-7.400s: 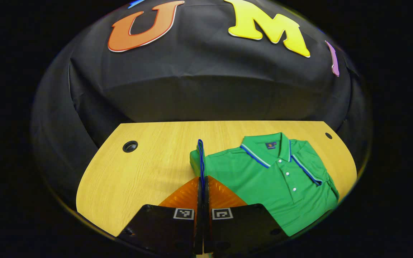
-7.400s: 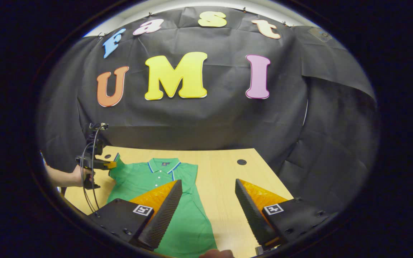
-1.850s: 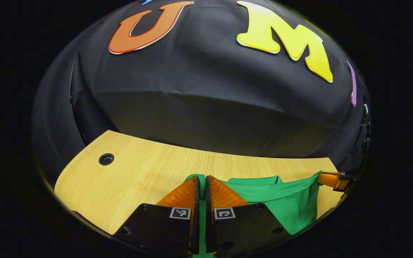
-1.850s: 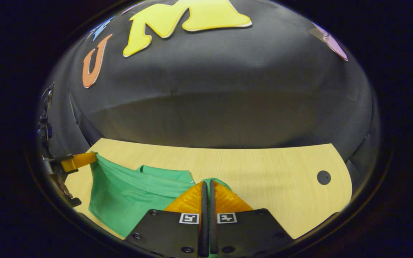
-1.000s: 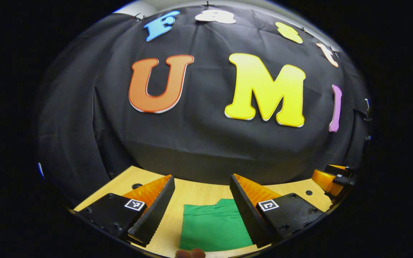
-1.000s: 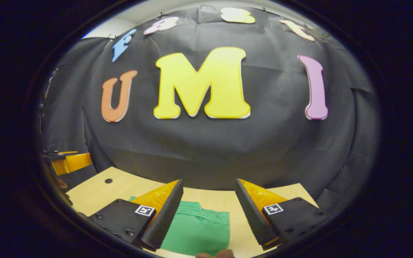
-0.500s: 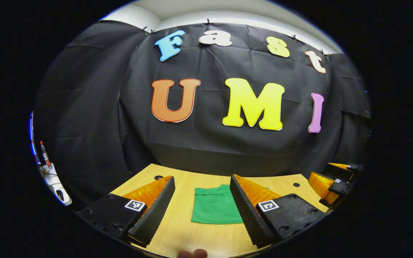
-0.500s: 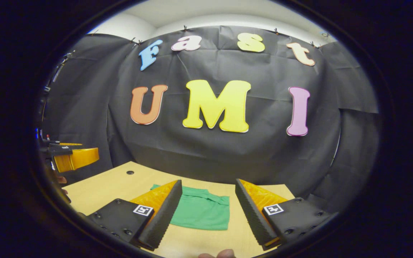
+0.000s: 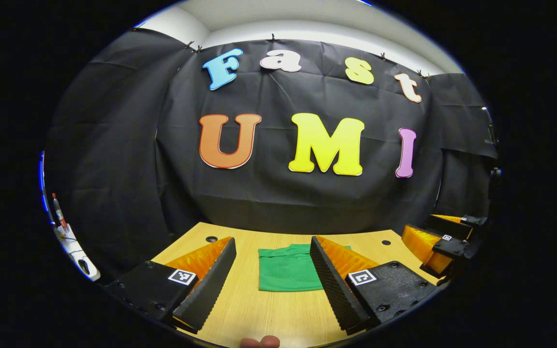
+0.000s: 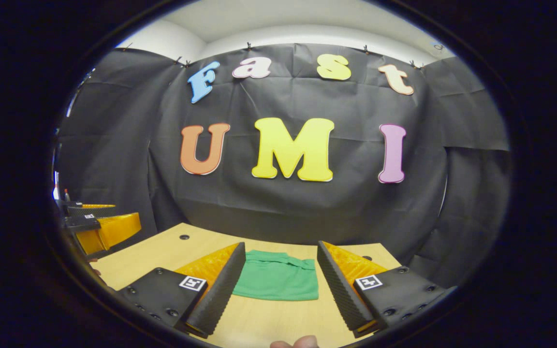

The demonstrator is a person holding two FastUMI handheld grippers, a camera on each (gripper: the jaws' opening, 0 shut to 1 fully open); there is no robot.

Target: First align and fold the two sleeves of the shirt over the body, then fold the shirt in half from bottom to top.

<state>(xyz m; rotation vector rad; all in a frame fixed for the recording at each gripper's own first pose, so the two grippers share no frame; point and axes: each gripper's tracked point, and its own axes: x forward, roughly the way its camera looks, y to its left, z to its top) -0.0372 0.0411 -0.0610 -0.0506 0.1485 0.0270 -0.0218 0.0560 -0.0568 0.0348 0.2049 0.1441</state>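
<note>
The shirt (image 9: pixel 285 269) lies flat on the wooden table (image 9: pixel 278 309) as a compact green rectangle, folded, with no sleeve projecting from its outline. It sits toward the far half of the table, near the black cloth wall.

In the left gripper view, the left gripper (image 9: pixel 272 278) is held above the table with its jaws spread wide and nothing between them. The shirt appears in the gap between the two fingers, farther away than the fingertips and apart from them. The right gripper (image 9: pixel 428 244) shows at the right edge of this view, clear of the shirt.

In the right gripper view, the right gripper (image 10: pixel 281 282) is likewise wide apart and empty. The shirt (image 10: pixel 278 282) lies beyond its fingertips, centred in the gap, untouched. The left gripper (image 10: pixel 107 231) shows at the left edge, well apart from the shirt.
</note>
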